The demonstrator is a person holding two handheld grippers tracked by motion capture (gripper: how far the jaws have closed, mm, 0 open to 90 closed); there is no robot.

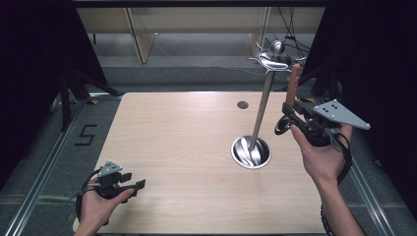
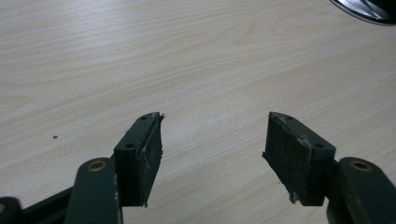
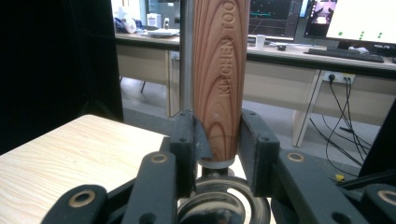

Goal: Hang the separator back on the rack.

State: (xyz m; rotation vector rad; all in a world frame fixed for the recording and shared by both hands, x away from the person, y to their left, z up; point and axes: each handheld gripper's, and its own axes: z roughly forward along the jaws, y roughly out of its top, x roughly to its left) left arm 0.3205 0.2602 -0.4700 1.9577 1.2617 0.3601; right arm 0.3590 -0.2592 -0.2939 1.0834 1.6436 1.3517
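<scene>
Wood grain runs up between the jaws of the right gripper (image 3: 218, 154): they pinch the lower end of a wooden-handled kitchen tool (image 3: 219, 79), pads pressed against either side of the handle. In the high view the handle (image 1: 293, 84) stands almost upright in that gripper (image 1: 294, 114), held off the right edge of the tabletop (image 1: 172, 147), its upper end just beside the hooked crown (image 1: 273, 60) of a metal utensil stand (image 1: 260, 118). The stand's pole leans slightly in the picture and rises from a round steel base (image 1: 251, 152) on the tabletop.

What the coming move seems to turn on is this closeness — the handle's long axis runs nearly parallel to the pole, and its top sits beside the hooks, to their right in the high view. Whether the tool hangs from a hook or is merely held near one cannot be told; the top end is too small to read.

The left gripper (image 1: 129, 183) rests low at the near left corner, well apart from the stand, its jaws spread with nothing but bare wood between them (image 2: 212, 154) — so the right hand is plainly the nearer.
</scene>
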